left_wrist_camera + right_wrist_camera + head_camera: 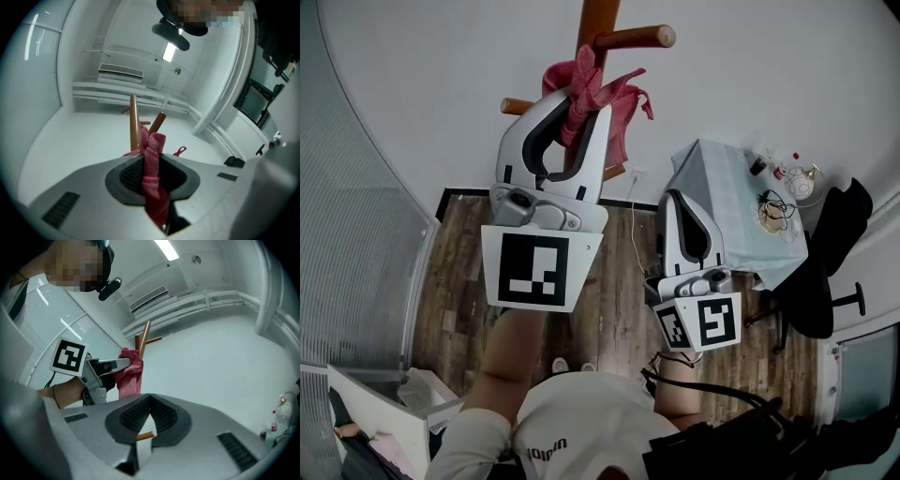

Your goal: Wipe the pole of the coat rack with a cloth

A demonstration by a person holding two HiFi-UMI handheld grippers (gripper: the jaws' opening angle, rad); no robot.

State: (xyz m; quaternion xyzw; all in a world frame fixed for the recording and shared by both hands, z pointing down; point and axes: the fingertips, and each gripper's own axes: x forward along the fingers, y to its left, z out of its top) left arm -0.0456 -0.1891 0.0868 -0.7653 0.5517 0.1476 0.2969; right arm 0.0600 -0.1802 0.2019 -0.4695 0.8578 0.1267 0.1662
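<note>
We see the left gripper (579, 108) at the upper centre of the head view, its 2 jaws clamped on the red cloth (614, 112), which bunches against the wooden pole (596, 21) of the coat rack. The pole's long axis runs straight up out of the frame's top edge, and 1 peg (636, 37) points right. In the left gripper view the cloth lies lengthwise between the jaws, with the pole upright just behind. The right gripper (673, 199), right of centre, sits apart from the pole, its jaws closed on nothing.
</note>
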